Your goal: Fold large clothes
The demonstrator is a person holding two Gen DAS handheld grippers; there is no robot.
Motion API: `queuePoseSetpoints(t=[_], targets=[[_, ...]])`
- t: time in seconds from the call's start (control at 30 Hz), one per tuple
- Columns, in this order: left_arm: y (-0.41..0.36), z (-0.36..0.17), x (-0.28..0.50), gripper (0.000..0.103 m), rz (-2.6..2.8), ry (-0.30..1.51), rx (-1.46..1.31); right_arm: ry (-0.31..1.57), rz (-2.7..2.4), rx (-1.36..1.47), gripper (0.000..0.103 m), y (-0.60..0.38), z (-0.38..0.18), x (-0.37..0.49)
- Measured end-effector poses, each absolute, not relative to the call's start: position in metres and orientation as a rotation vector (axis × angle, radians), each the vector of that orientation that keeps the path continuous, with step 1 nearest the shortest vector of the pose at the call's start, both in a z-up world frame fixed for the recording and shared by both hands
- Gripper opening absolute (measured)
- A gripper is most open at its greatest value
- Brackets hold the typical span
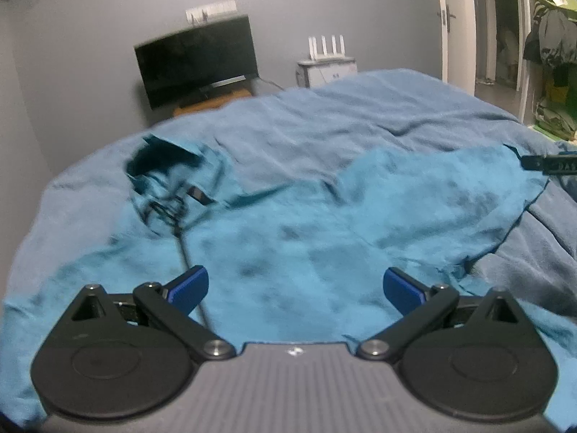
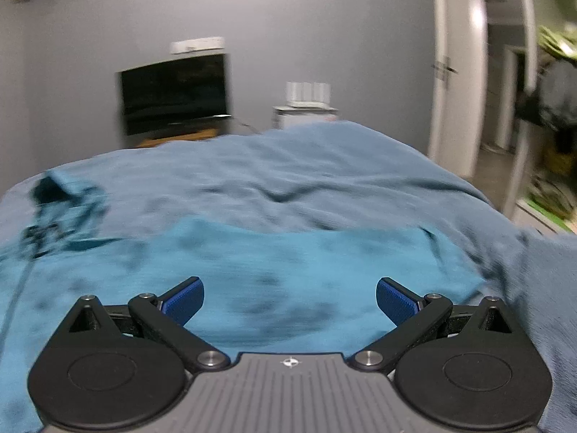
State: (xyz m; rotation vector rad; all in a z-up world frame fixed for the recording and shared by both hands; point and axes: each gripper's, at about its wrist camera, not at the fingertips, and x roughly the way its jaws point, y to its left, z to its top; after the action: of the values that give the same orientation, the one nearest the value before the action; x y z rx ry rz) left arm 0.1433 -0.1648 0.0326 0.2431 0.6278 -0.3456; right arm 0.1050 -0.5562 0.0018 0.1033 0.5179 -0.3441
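Observation:
A bright blue garment (image 1: 288, 231) lies spread on the bed, its dark collar opening (image 1: 158, 158) and a thin dark line running down from it at the left. My left gripper (image 1: 295, 288) hovers over its near part, jaws wide open and empty. In the right wrist view the same garment (image 2: 288, 263) lies below my right gripper (image 2: 290, 299), which is also wide open and empty. The other gripper's dark tip (image 1: 548, 164) shows at the garment's right edge in the left wrist view.
A grey-blue blanket (image 1: 324, 119) covers the bed. Beyond it stand a dark monitor (image 1: 196, 61) on a wooden stand and a white router (image 1: 326, 59) on a box. A doorway (image 1: 501, 32) and hanging clothes (image 1: 551, 47) are at the right.

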Motion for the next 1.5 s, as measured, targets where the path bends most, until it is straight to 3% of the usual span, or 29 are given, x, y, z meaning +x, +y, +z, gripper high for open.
queuePoseSetpoints(t=[0.33,0.5,0.93,1.0,1.07,1.17,1.27,1.5], targets=[[-0.175,-0.056,0.188,0.103,-0.257,0.773,0.186,0.561,-0.528,0.342,0.102,-0.706,-0.077,0.12],[-0.154,-0.088,0.199,0.103,-0.166,0.831,0.179,0.547,-0.535,0.502,0.091,-0.757,-0.108,0.125],[-0.121,-0.119,0.214,0.103,-0.051,0.912,0.13,0.565,-0.601,0.616,0.08,-0.823,-0.163,0.171],[-0.121,-0.12,0.215,0.103,-0.048,0.921,0.129,0.549,-0.61,0.616,0.074,-0.828,-0.166,0.176],[-0.12,-0.118,0.215,0.103,-0.044,0.924,0.132,0.53,-0.614,0.609,0.05,-0.832,-0.168,0.181],[-0.117,-0.107,0.216,0.103,-0.049,0.911,0.145,0.512,-0.623,0.589,0.023,-0.831,-0.162,0.187],[-0.11,-0.091,0.214,0.103,-0.062,0.875,0.178,0.481,-0.605,0.565,0.014,-0.827,-0.148,0.191],[-0.072,-0.049,0.197,0.103,-0.062,0.797,0.222,0.38,-0.496,0.475,0.007,-0.782,-0.089,0.213]])
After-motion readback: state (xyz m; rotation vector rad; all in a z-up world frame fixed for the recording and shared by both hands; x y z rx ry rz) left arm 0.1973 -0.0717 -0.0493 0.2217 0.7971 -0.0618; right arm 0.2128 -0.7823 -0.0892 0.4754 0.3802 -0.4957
